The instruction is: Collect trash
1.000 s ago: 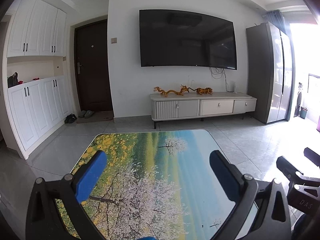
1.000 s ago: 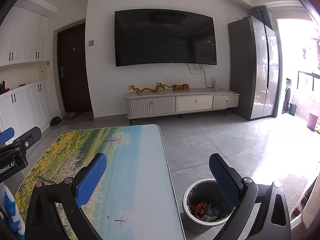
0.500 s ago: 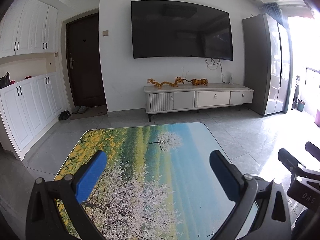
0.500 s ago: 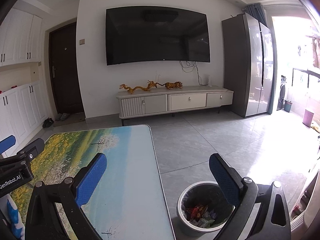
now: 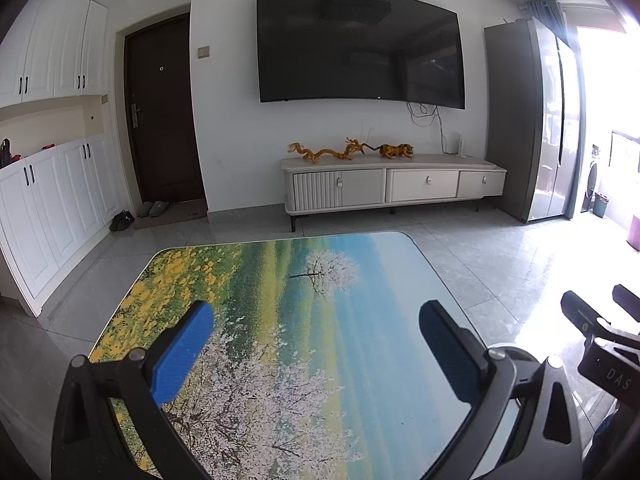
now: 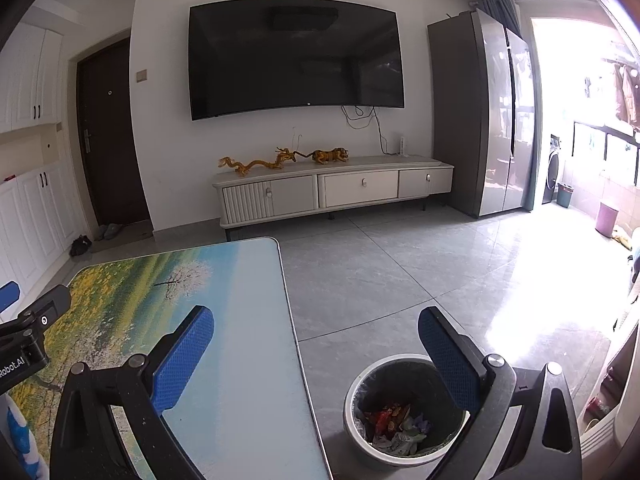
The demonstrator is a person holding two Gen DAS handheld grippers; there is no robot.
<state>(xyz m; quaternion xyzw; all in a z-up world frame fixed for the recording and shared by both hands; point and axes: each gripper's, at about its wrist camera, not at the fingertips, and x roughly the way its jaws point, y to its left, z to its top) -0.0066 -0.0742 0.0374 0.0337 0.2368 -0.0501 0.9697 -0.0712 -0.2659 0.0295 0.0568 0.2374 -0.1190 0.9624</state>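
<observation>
Hovering at lower left, the left tool (image 5: 316, 354) gapes over the landscape-printed table (image 5: 280, 320), nothing between its pads. The right tool (image 6: 316, 354), likewise spread and unladen, straddles the table's right edge. One bin (image 6: 400, 412) stands upright on open floor at lower right, wrappers (image 6: 394, 426) inside.

Landscape-print table (image 5: 304, 320), grey tiled floor (image 6: 400, 280), trash bin (image 6: 356, 420) on floor

Both wrist cameras look forward, close above the table (image 5: 360, 300), toward the television (image 6: 296, 56) wall; the right view sits over its right edge, sharing both.
</observation>
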